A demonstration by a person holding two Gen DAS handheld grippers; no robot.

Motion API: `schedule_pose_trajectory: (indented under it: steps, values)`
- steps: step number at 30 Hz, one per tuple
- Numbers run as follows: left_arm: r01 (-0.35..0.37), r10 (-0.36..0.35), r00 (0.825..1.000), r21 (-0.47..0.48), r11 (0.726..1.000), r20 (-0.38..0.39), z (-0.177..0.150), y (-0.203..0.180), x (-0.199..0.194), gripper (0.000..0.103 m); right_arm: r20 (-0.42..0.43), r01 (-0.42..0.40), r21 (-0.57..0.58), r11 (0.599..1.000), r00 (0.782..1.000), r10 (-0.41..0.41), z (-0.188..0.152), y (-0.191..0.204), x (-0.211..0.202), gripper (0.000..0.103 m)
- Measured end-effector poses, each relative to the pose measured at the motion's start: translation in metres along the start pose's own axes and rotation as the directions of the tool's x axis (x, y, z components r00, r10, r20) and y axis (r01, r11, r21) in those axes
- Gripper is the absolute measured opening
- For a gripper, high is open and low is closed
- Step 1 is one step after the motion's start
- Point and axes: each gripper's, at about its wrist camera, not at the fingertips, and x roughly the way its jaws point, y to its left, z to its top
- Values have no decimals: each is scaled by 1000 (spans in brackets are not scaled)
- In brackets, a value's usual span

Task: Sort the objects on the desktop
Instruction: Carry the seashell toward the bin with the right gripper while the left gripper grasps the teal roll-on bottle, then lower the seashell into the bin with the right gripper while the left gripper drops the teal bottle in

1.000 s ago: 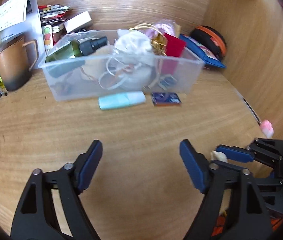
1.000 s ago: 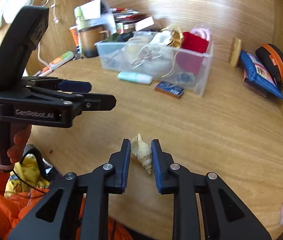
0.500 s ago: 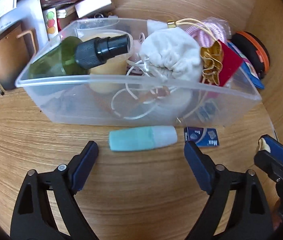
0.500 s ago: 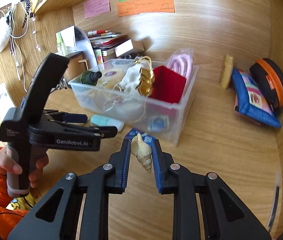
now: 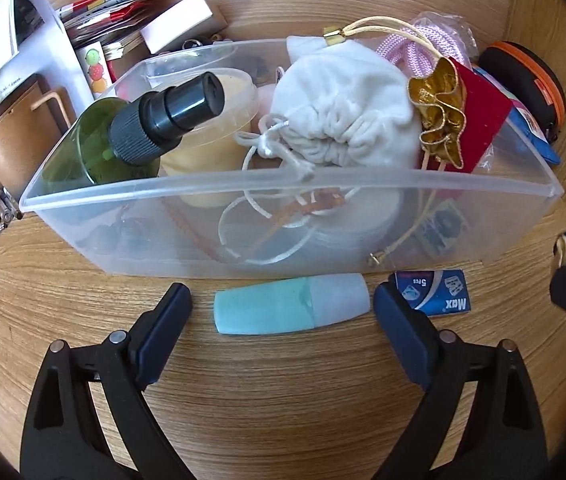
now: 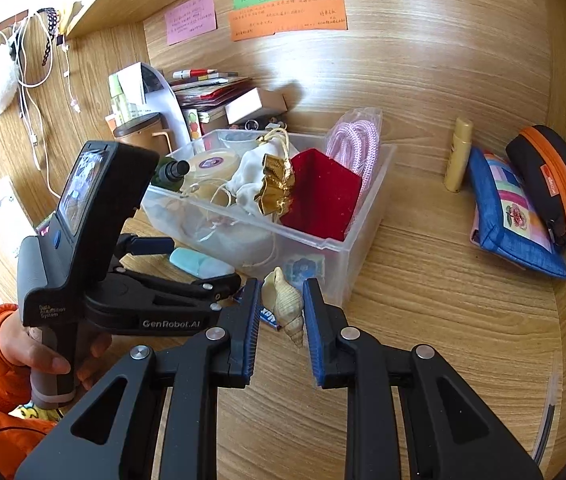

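The right gripper [image 6: 282, 312], at lower centre of the right wrist view, is clamped on a cream, spiral seashell [image 6: 283, 304], its blue pads pressing the shell from both sides with the pointed tip downward. The left gripper [image 5: 281, 312] has its jaws spread wide on either side of a pale teal, capped plastic tube [image 5: 291, 304] lying on the wooden desk [image 5: 283, 400]; neither pad appears to touch it, though the fisheye makes that hard to judge. Just right of the tube lies a small blue razor-blade packet [image 5: 435, 290], next to the right-hand pad. Directly behind, across mid-frame, stands a clear plastic storage bin [image 5: 283, 184]. Inside it are a green bottle with a black spray cap [image 5: 139, 136], a round cream-coloured tub [image 5: 211, 136], a white drawstring pouch [image 5: 339, 120], a red velvet pouch with gold trim [image 5: 479, 120] and a coil of pink cord [image 5: 423, 44]. A brown mug [image 5: 15, 136] sits at the left edge.
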Motion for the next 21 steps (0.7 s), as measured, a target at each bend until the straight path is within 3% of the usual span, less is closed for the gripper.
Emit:
schedule_pose_trajectory:
  steps: [5, 17, 21]
  values:
    - [0, 0, 1000, -7, 1000, 20, -2, 8, -2, 73, 13, -6, -5, 1000, 1000, 6, 4, 1, 0, 19]
    - [42, -42, 999, 14, 999, 23, -17, 14, -10, 73, 10, 8, -4, 1000, 1000, -8, 9, 5, 1, 20]
    - [109, -109, 994, 0, 994, 26, -17, 12, -20, 73, 4, 20, -14, 1000, 1000, -20, 16, 9, 3, 20]
